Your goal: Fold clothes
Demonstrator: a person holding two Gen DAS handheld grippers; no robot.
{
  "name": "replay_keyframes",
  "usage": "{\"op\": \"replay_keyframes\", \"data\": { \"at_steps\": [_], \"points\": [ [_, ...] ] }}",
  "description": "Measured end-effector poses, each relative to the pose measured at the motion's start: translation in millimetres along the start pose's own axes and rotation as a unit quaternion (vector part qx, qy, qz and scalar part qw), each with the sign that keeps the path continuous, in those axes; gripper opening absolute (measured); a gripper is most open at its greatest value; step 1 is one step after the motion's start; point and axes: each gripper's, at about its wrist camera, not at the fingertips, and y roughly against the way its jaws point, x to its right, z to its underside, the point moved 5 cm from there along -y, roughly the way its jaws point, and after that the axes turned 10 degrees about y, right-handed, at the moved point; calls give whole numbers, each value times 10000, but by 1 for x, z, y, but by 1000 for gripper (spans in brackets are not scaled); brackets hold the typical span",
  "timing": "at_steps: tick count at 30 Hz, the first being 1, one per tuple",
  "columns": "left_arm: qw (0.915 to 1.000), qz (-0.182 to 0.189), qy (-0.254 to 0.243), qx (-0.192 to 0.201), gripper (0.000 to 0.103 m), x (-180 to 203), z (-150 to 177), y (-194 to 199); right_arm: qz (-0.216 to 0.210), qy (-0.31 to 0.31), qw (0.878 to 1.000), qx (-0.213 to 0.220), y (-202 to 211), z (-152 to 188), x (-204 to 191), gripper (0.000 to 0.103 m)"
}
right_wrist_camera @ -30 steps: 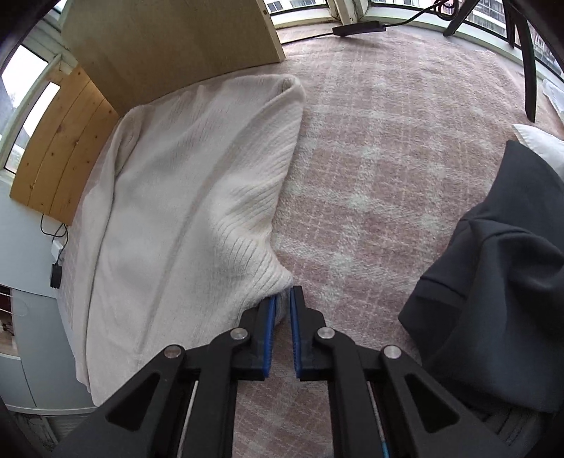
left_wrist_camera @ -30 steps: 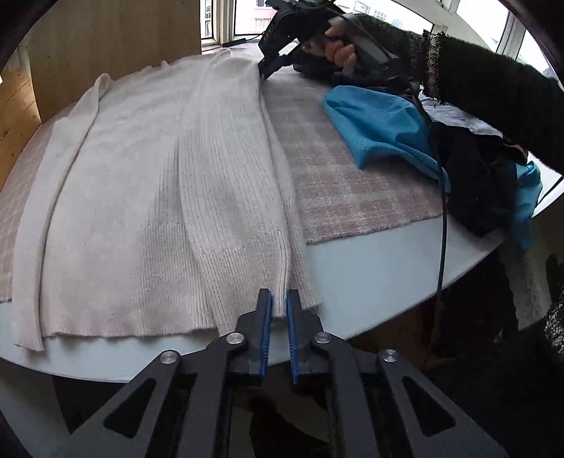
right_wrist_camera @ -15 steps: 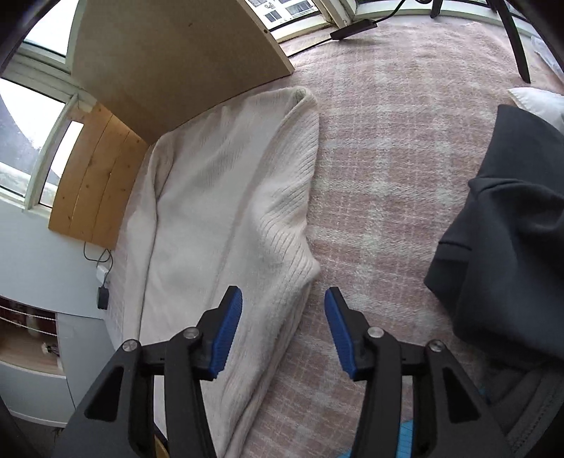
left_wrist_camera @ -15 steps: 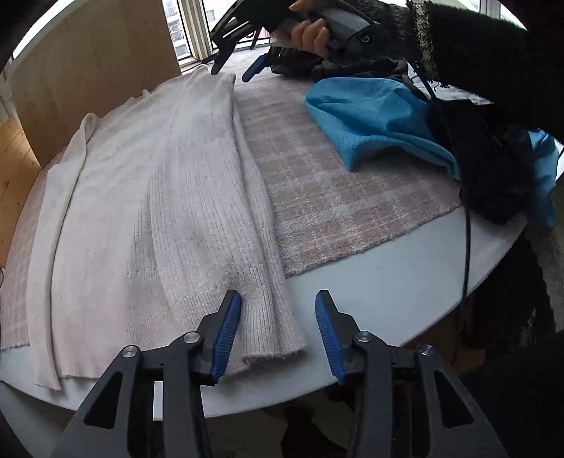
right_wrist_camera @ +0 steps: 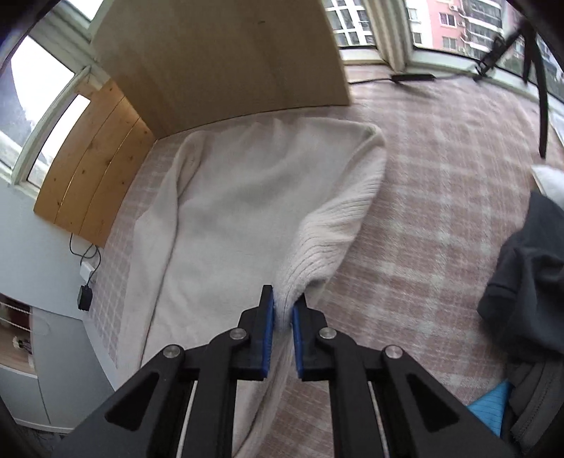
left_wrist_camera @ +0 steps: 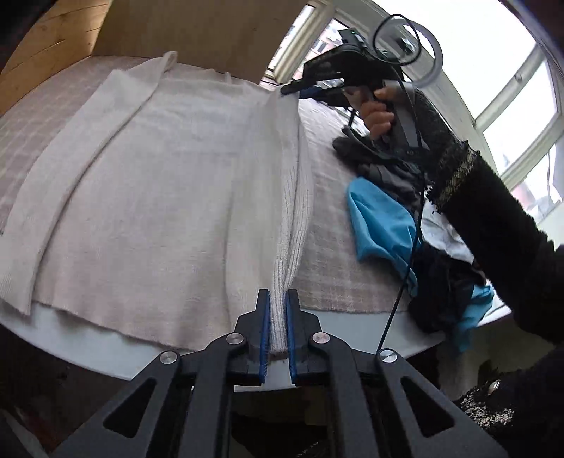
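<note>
Left wrist view shows the left tool (left_wrist_camera: 278, 306) with its blue pads closing onto the near hem of the cream ribbed knit cardigan (left_wrist_camera: 169, 197), the fabric already pinched between them at the right-hand folded edge. That garment lies spread over a pink-and-white checked woven cloth (left_wrist_camera: 331, 239) on the round white counter (left_wrist_camera: 338, 331), and its long axis runs straight away from this tool, from the hem at the counter's near rim to the shoulders at the far side by the pale wooden board (left_wrist_camera: 197, 31). At that far end the right tool (left_wrist_camera: 299, 90), carried in the person's right hand (left_wrist_camera: 379, 112), sits at the upper corner of the same right-hand edge. From the right wrist camera, the right tool (right_wrist_camera: 282, 310) is clamped on a ridge of the ribbed knit, which bunches up between the pads and appears lifted slightly off the cloth. So the two tools hold opposite ends of one long edge, and the body of the cardigan lies to the left of that line as the left camera sees it. My judgement is that the coming move carries this edge sideways across the garment toward its far long side, both hands travelling together to keep the edge taut. A heap of blue, grey and black clothes (left_wrist_camera: 398, 218) waits on the other side, clear of that sweep.
</note>
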Motion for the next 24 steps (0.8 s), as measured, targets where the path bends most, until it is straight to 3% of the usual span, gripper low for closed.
{"op": "replay_keyframes", "data": {
  "at_steps": [6,9,11,14,17,21,24],
  "points": [
    [9975,-175,669,112,7,-56,-7,7,299,930,9945,-376,-43,-10,-67,10],
    [9953,-289,920,-85,9,-76,-4,-4,546,1244,9874,-813,-90,-12,-94,12],
    [9932,-278,1106,-248,10,-84,-4,-4,562,1377,9821,-1152,-112,-7,-101,19],
    [9927,-263,1161,-175,10,-86,-9,24,264,1371,9845,-1060,-90,-9,-104,27],
    [9941,-434,991,112,10,-86,-26,60,-310,1066,9923,-547,-32,-15,-84,27],
    [9933,-890,520,518,10,-87,-74,103,-367,611,9974,132,43,-25,-40,27],
    [9888,-1260,48,801,17,-88,-126,115,-266,382,9978,463,82,-34,-17,27]
  ]
}}
